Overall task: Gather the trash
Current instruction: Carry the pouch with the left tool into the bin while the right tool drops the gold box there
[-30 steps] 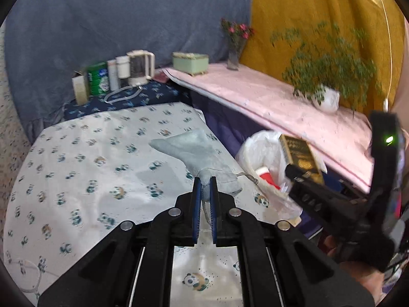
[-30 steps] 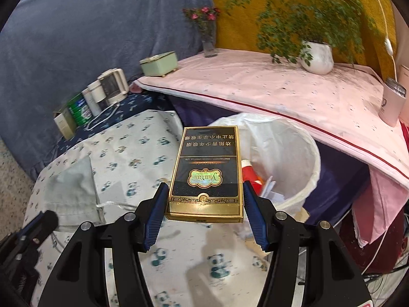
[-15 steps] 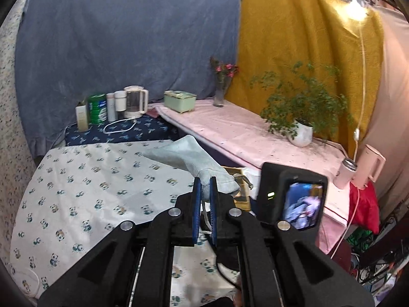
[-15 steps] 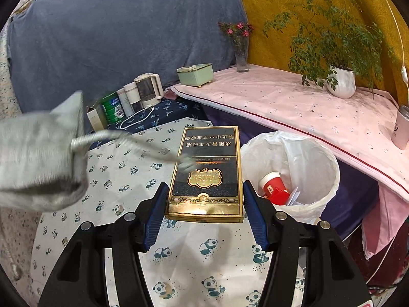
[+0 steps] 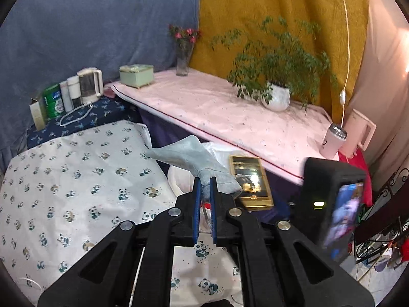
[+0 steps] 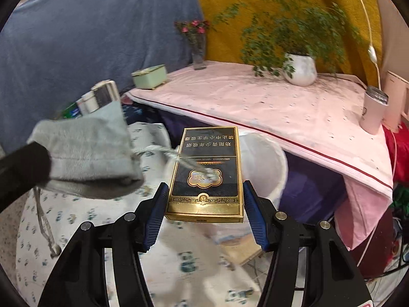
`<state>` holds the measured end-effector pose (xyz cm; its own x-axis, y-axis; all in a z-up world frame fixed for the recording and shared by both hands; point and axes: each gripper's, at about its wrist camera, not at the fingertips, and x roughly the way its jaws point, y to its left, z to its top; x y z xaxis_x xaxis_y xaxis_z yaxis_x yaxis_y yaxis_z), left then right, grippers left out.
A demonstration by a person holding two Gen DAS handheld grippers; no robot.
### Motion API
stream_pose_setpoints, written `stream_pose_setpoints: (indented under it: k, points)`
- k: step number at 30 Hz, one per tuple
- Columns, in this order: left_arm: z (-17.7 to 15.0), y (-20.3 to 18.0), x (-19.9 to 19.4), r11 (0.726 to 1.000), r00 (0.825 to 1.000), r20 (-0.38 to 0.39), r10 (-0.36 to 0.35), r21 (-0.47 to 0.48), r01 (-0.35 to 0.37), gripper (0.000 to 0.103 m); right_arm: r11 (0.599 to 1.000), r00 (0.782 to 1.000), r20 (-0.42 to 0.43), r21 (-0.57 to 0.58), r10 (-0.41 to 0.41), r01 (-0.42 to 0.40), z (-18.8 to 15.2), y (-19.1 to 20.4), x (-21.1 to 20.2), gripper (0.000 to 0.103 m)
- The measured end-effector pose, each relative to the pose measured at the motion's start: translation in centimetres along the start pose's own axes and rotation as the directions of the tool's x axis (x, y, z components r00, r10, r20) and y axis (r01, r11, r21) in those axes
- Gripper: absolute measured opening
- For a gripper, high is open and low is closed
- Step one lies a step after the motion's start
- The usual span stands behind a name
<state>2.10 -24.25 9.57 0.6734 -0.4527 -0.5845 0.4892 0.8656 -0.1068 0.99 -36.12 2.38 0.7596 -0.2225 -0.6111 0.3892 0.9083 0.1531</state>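
At centre frame the right gripper (image 6: 203,202) clamps the gold-and-black box (image 6: 205,176) flat by its edges, likely poised for dropping into the white bin (image 6: 265,163) behind; the left gripper (image 5: 204,194) pinches a grey pouch (image 5: 189,153) above the bin, its drawstring trailing across the box.

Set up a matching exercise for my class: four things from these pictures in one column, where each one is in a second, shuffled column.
Things
1. grey pouch
2. gold and black box
3. potted plant
4. white kettle

Places
A. on the pink cloth
B. in the right tool
C. on the dark blue cloth
D. in the left tool

Pairs: 1-D, 2-B, 3-A, 4-C
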Motion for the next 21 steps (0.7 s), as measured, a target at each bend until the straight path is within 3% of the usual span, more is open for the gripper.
stream_pose_setpoints:
  k: [6,9,18,19,21]
  points:
    - [0.9,-0.2,7.1,0.999,0.995,-0.09,-0.042,0.011,0.043,0.006,0.998,0.998,-0.02,0.047,-0.052,0.052,0.9,-4.0,2.8,0.056]
    - [1.5,-0.5,10.4,0.999,0.994,-0.105,-0.029,0.023,0.032,0.006,0.996,0.998,-0.029,0.06,-0.062,0.064,1.3,-5.1,4.2,0.056]
    - [1.7,-0.2,18.3,0.998,0.981,-0.187,-0.04,0.032,0.047,0.009,0.997,0.996,-0.068,0.055,-0.057,0.061,1.9,-5.8,8.3,0.057]
    - [1.7,-0.2,19.1,0.998,0.979,-0.199,-0.044,0.036,0.052,0.012,0.997,0.996,-0.072,0.052,-0.053,0.057,1.9,-5.7,8.7,0.057]
    - [1.7,-0.1,20.0,0.999,0.979,-0.201,-0.018,0.047,0.028,0.037,0.998,0.996,-0.076,0.047,-0.046,0.049,2.0,-5.5,9.5,0.057]
